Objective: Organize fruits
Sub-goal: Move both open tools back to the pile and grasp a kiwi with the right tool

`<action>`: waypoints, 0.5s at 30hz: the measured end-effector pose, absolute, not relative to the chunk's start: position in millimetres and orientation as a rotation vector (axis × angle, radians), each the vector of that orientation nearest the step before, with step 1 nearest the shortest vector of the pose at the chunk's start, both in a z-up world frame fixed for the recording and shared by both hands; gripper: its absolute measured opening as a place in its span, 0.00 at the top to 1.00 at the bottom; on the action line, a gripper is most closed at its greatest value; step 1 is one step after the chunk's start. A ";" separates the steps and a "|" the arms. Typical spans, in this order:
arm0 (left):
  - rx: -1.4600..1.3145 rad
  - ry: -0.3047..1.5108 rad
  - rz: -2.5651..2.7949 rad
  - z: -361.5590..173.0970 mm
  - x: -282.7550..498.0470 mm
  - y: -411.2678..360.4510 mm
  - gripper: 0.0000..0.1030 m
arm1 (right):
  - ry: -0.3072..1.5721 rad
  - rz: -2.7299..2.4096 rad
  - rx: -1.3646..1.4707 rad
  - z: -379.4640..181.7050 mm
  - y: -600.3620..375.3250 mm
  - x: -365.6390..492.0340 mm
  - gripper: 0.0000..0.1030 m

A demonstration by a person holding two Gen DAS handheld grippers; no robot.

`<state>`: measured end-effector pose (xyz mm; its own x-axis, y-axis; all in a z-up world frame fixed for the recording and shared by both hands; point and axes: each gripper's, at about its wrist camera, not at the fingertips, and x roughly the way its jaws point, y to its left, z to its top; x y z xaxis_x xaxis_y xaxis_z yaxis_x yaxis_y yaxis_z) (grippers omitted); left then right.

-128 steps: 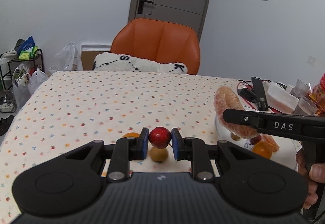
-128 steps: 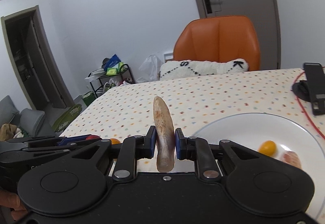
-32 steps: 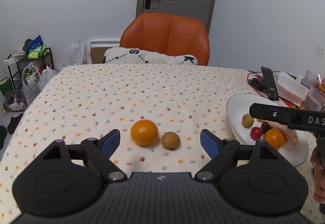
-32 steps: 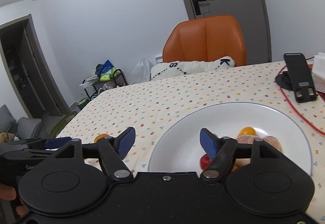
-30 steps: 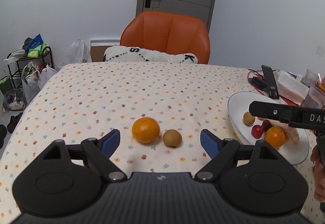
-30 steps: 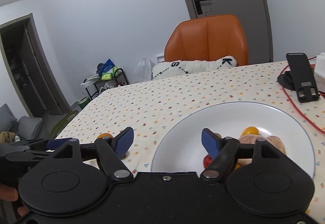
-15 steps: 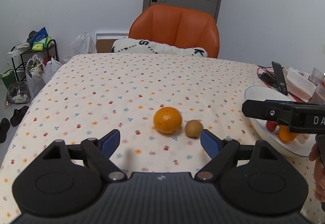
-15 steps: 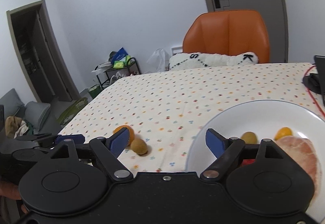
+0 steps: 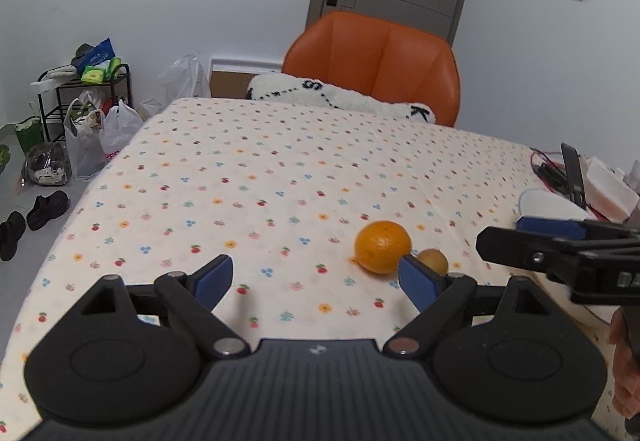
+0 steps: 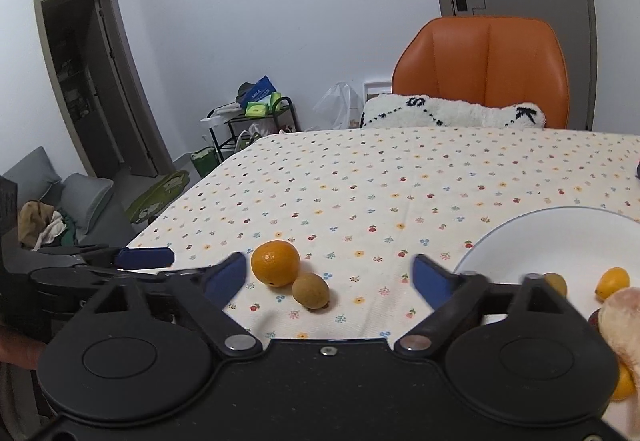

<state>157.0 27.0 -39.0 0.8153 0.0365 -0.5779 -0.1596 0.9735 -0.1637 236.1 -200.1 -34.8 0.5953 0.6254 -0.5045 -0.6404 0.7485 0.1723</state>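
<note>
So the tabletop with the flowery cloth is carrying everything, and I'm using the white plate as the reference point. The plate is sitting at the right end and is already holding a pile: a peeled pinkish citrus chunk nearest the camera, a small yellow-orange fruit, a little brown one and something dark red I can't make out. Looks to me like most of the job is done.

What's left is sitting to the left of the plate, well apart from it: an orange, and a small brown kiwi-looking fruit touching or just beside it on the plate-facing side. The orange is round, so no real axis. The kiwi is slightly oval, its long axis lying roughly flat along the cloth, though I can't tell which end is the stem.

Both tools are hanging empty. The left hand-held gripper is gaping wide, and the right hand-held gripper is spread wide too, framing the two leftovers.
</note>
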 end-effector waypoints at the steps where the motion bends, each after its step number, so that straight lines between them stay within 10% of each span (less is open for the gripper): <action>1: -0.211 0.607 0.110 -38.8 156.6 28.9 0.14 | 0.587 0.736 -0.029 -35.8 -198.4 237.7 0.36; 12: -0.231 0.570 0.103 -34.7 157.4 38.3 0.14 | 0.650 0.784 -0.067 -51.0 -172.7 243.6 0.44; 15: -0.235 0.574 0.096 -35.2 160.0 37.4 0.14 | 0.687 0.785 -0.074 -59.7 -167.7 246.7 0.72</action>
